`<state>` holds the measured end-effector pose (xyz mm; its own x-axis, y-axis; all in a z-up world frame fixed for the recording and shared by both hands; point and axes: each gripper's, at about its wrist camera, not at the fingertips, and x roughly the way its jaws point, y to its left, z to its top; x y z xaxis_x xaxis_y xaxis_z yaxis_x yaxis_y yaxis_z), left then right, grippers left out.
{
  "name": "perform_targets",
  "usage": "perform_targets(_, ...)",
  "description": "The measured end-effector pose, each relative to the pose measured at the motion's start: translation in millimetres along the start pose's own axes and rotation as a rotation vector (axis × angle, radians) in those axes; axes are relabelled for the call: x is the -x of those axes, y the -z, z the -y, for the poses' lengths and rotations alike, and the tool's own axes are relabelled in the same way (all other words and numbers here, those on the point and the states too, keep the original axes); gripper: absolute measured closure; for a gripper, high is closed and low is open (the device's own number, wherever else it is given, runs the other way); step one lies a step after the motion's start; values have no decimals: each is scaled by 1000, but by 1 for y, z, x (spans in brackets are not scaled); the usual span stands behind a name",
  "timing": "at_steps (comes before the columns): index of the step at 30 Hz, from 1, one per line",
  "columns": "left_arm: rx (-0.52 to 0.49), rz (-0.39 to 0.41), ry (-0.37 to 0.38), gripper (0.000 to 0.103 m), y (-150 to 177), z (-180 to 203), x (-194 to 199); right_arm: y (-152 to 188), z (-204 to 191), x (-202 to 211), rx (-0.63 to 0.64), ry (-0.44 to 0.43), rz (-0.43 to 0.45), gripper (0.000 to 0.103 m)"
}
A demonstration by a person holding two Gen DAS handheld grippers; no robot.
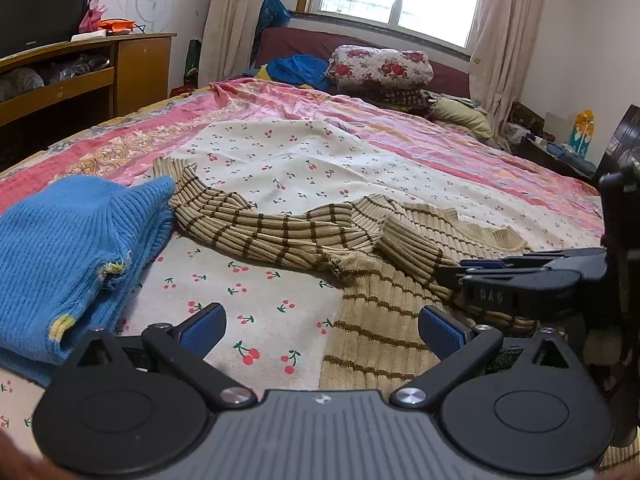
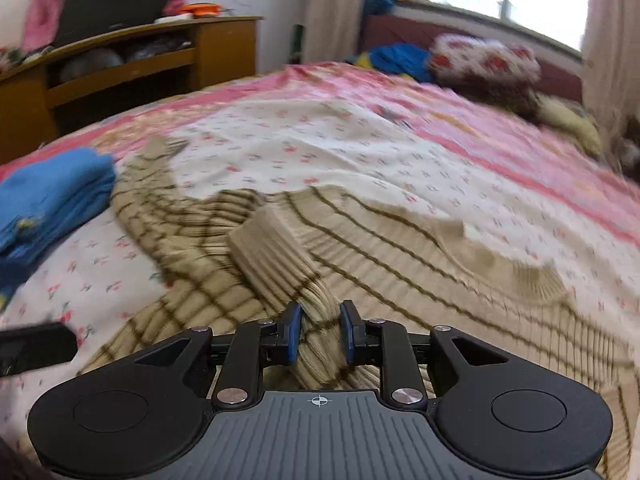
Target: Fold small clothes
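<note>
Right gripper (image 2: 320, 334) pinches the striped sweater's (image 1: 280, 232) sleeve (bunched between its pads); left gripper (image 1: 322, 330) hovers wide, empty.

blue knit (image 1: 72, 248) blocks left; far bedspread (image 1: 320, 160) open

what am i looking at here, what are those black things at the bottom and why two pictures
There is no robot here: a person holds a hand-held gripper in each hand, each with two blue-padded fingers and a wide-angle camera looking along them. One picture is from the left gripper, the other from the right gripper.

Both look over a bed under a cherry-print sheet. On it lie a striped beige sweater, spread out, and a folded blue sweater to its left.

The left gripper is open and holds nothing. The right gripper has a bunched sleeve of the striped sweater pinched between its fingers; the left picture shows it from the side.
</note>
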<state>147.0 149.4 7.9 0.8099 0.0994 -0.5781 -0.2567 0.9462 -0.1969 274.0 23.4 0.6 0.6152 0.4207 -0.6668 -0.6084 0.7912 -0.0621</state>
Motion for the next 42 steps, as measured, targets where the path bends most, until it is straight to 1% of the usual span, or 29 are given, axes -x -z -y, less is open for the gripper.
perform_targets(2,0,3,2,0,0,0,0,0,1,7,-17,-28,11,79)
perform_targets(8,6,2,2,0,0,-1,0,6,-25,25,122,-49,75,79)
perform_targets(11,8,5,4,0,0,-1,2,5,-32,22,148,-72,70,81)
perform_targets(20,10,-1,7,0,0,-2,0,2,-37,-9,218,-16,16,82)
perform_targets(21,10,-2,7,0,0,-2,0,2,-38,-11,232,-9,17,82)
perform_targets(23,10,-6,7,0,1,-2,-1,2,-39,-13,256,12,18,86)
perform_targets(24,10,-6,7,0,1,-2,-1,2,-39,-14,248,21,16,88)
perform_targets(25,9,-7,7,0,1,-2,-1,0,-37,-13,226,23,13,95)
perform_targets(27,10,-5,9,0,1,-2,-1,-4,-27,-8,143,0,15,100)
perform_targets(30,13,0,14,0,0,-2,1,-15,-8,11,10,-11,61,101)
perform_targets(34,18,6,18,0,-1,-3,3,-33,23,43,-154,13,161,101)
perform_targets(36,20,9,19,0,-1,-3,3,-39,29,55,-181,33,213,101)
perform_targets(37,22,11,19,0,-1,-3,4,-41,29,58,-181,26,224,101)
perform_targets(39,21,12,20,0,-1,-3,4,-40,23,53,-163,6,204,101)
perform_targets(40,19,12,19,0,-1,-2,4,-36,15,47,-136,-14,176,101)
perform_targets(42,16,11,16,0,0,-2,3,-26,-1,28,-87,-73,89,101)
